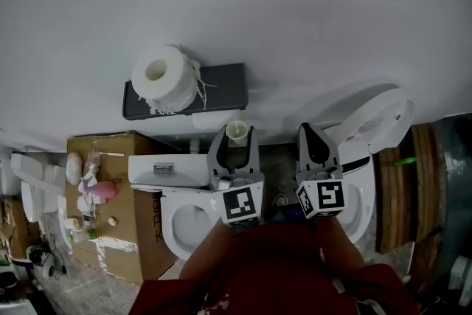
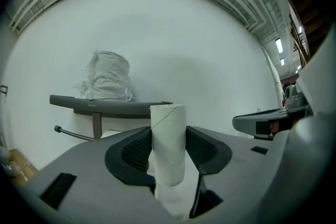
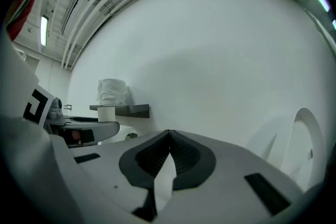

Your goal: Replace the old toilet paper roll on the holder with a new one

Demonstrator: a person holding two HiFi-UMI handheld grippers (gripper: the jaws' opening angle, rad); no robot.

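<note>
While our left gripper [image 1: 235, 135] clamps the empty cardboard tube [image 2: 168, 139] upright between its pads, our right gripper [image 3: 169, 136] has its fingers pressed together on nothing. The new toilet paper roll [image 1: 164, 79] sits on the dark shelf [image 1: 225, 85] at the wall. The left gripper's body cuts off the holder bar [image 2: 73, 134] below the shelf, so we cannot make out its end.

Head view looks steeply down; both gripper views share the holder [image 2: 110, 107]
</note>
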